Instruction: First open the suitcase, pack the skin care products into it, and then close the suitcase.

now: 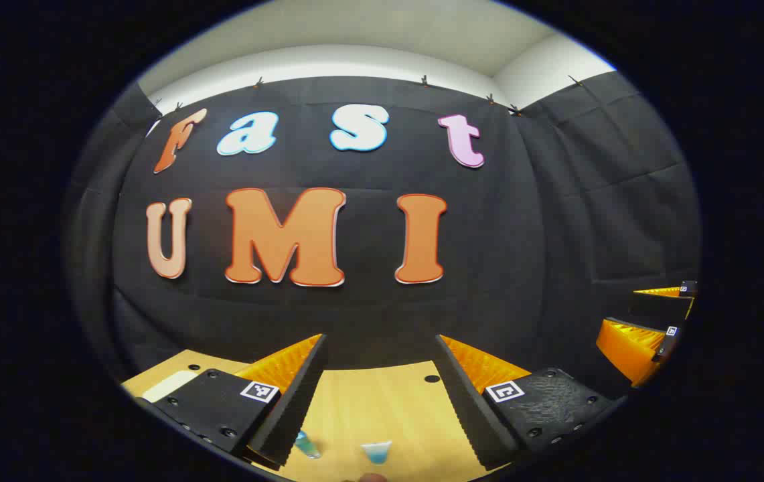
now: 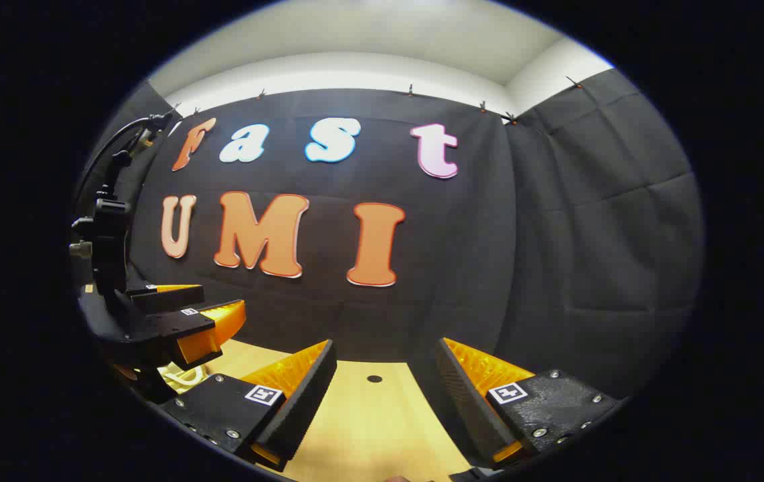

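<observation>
Fingers of the left gripper [image 1: 378, 375] stand spread over the wooden table [image 1: 382, 402] in the left gripper view, two small blue-capped skin care products [image 1: 376, 452] lying between them below. In the right gripper view, the right gripper [image 2: 385, 381] gapes, empty, above the table.

No words, brands or numbers legible anywhere around the left tool [image 1: 382, 340] or the right tool [image 2: 386, 343]. Square black-and-white coded markers [image 1: 259, 391] set on top of each finger of the left tool, one to either side of the gap, bearing a block pattern and no letters or digits. Same kind of marker on both fingers of the right tool. Further such squares on the other tool at each view's edge, too small to make out.
</observation>
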`<state>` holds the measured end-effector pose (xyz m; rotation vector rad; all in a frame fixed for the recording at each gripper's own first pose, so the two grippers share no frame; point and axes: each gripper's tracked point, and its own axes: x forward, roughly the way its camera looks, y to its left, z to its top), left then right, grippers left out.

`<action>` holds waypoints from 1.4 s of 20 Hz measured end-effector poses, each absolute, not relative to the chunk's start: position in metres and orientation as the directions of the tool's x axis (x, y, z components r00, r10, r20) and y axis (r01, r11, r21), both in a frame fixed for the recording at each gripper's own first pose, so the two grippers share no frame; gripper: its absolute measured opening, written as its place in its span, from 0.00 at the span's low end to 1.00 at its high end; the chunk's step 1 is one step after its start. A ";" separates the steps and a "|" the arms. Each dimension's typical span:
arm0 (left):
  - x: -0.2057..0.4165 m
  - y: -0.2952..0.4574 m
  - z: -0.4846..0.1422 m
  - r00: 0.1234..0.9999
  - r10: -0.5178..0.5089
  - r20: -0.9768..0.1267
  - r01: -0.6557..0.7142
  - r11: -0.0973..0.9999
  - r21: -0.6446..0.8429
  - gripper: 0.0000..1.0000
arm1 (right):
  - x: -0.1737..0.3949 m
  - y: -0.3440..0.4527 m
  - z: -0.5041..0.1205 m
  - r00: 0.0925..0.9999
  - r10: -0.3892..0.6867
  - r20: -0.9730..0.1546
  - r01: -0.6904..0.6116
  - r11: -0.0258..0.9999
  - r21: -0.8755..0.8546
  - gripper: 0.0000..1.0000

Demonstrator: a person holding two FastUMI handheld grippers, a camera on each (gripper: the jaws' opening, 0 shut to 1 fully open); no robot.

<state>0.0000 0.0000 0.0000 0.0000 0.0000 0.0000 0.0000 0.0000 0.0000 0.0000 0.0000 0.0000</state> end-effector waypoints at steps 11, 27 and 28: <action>-0.025 0.076 -0.002 0.995 0.101 -0.012 -0.100 0.994 0.046 0.96 | -0.030 0.128 0.009 0.996 0.086 -0.032 -0.086 0.996 0.001 0.96; -0.015 0.095 -0.009 0.983 0.186 -0.010 -0.185 0.983 0.018 0.97 | 0.039 0.145 -0.016 0.981 0.186 -0.051 -0.185 0.983 0.016 0.96; -0.014 0.099 -0.008 0.980 0.199 0.005 -0.199 0.979 0.031 0.97 | 0.046 0.145 -0.020 0.979 0.199 -0.048 -0.199 0.980 0.021 0.96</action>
